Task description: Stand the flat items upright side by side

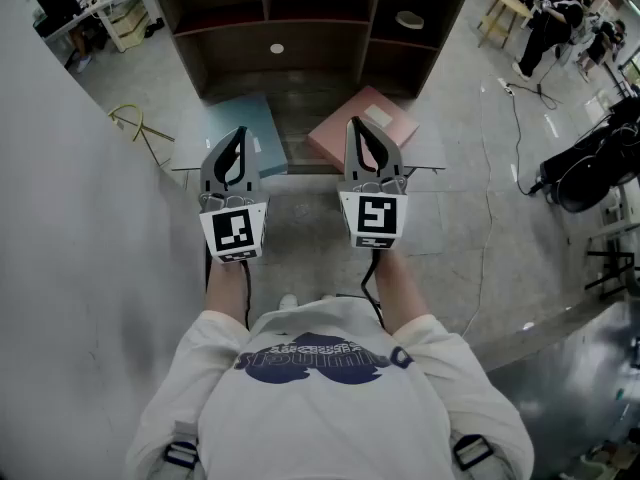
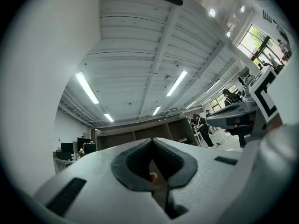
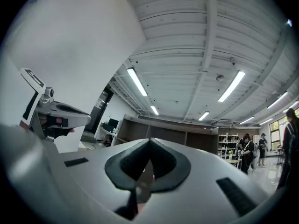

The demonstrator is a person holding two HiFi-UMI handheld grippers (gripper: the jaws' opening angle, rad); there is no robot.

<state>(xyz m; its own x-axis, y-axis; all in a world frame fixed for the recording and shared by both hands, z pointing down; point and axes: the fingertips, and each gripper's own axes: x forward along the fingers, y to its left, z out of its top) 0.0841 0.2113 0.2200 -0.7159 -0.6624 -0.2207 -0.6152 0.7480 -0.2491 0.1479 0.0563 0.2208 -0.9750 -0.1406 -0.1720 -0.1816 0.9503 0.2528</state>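
A blue flat item (image 1: 262, 128) and a pink flat item (image 1: 330, 140) with a white piece (image 1: 380, 118) on top lie flat, side by side, in front of a brown shelf unit (image 1: 310, 28). My left gripper (image 1: 239, 136) is held in the air over the blue item, shut and empty. Over the pink item my right gripper (image 1: 355, 126) is also shut on nothing. In the left gripper view the shut jaws (image 2: 152, 141) point slightly upward at the shelf (image 2: 140, 132) and the ceiling. The right gripper (image 3: 150, 141) looks the same way.
A grey wall runs along the left, with a yellow cable (image 1: 135, 123) at its foot. The shelf holds a small white disc (image 1: 277, 48) and a pale ring (image 1: 409, 19). Black bags (image 1: 595, 168) and a floor cable (image 1: 520, 118) lie right. People (image 1: 545, 18) stand far right.
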